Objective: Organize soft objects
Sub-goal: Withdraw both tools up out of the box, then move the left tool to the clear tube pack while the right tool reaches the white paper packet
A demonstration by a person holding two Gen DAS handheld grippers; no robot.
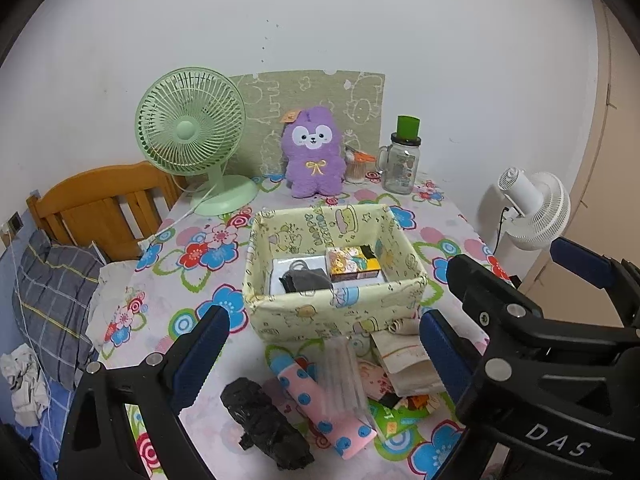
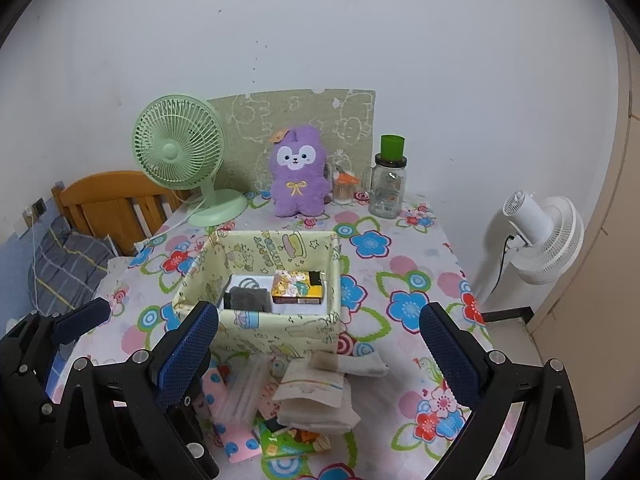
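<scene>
A table [image 1: 224,248] with a flowered cloth fills both views, set against a white wall [image 1: 320,20]. A fabric basket [image 1: 332,308] stands mid-table; inside lie a dark grey sock [image 1: 306,280] on the left and a printed box [image 1: 352,266] on the right. At the far edge stand a green fan [image 1: 190,136] on the left, a purple plush [image 1: 314,152] in the middle and a glass jar [image 1: 400,164] on the right. A white fan [image 1: 532,208] stands off the table to the right.

Just near of the basket lies the pile of soft things: folded cream cloths [image 2: 316,396], a pink dotted sock [image 1: 324,408], a clear packet [image 1: 346,376] resting on it, and a black bundle [image 1: 266,420] to the left.

The left gripper [image 1: 324,360] hovers above the pile, jaws wide open and empty. The right gripper [image 2: 320,352] hovers likewise, jaws open, holding nothing.
</scene>
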